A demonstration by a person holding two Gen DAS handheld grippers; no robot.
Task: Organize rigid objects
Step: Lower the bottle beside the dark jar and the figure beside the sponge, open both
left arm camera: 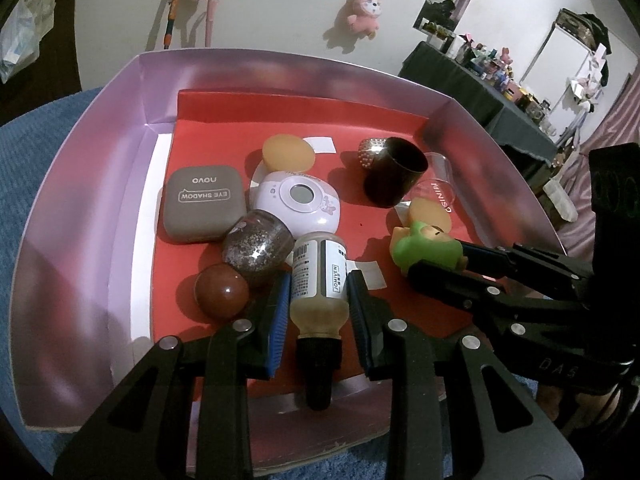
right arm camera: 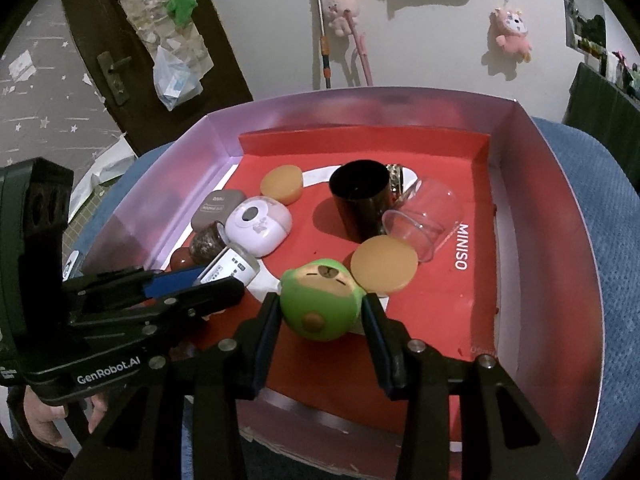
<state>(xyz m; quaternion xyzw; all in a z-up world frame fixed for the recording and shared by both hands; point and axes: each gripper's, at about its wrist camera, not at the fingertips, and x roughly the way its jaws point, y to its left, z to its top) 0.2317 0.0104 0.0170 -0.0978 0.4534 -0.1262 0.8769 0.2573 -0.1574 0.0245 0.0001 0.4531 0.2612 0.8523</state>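
A wide shallow box point(left arm camera: 80, 208) with glossy lilac cardboard walls and a matte red floor sits on a blue textured cloth point(left arm camera: 36, 152). Everything being sorted lies inside it.

At the left of the box, in the left wrist view, a polished reddish-brown ball point(left arm camera: 221, 290) touches a small glass jar of glitter point(left arm camera: 256, 246), which lies on its side. Behind them rests a flat grey eye shadow case point(left arm camera: 205, 204) with rounded corners, and just beside it a smooth white oval gadget point(left arm camera: 298, 200) with a round screen. A pale orange, matte disc point(left arm camera: 287, 152) leans behind that gadget.

The left tool point(left arm camera: 318, 300) is clamped on a small bottle point(left arm camera: 318, 280) with a white label, pale yellowish liquid and a black ribbed cap pointing back at the camera; its blue pads press the bottle's sides.

Further right a dark, glossy cup point(left arm camera: 394, 172) lies tipped, with a studded metallic ball point(left arm camera: 370, 150) behind it and a clear plastic cup point(right arm camera: 424, 216) on its side next to it. A second orange disc point(right arm camera: 384, 264) lies in front of the clear cup.

The right tool point(right arm camera: 322, 314) grips a rounded green rubbery toy figure point(right arm camera: 320, 304) with a tan face, held just over the red floor near the box's front, touching that disc.
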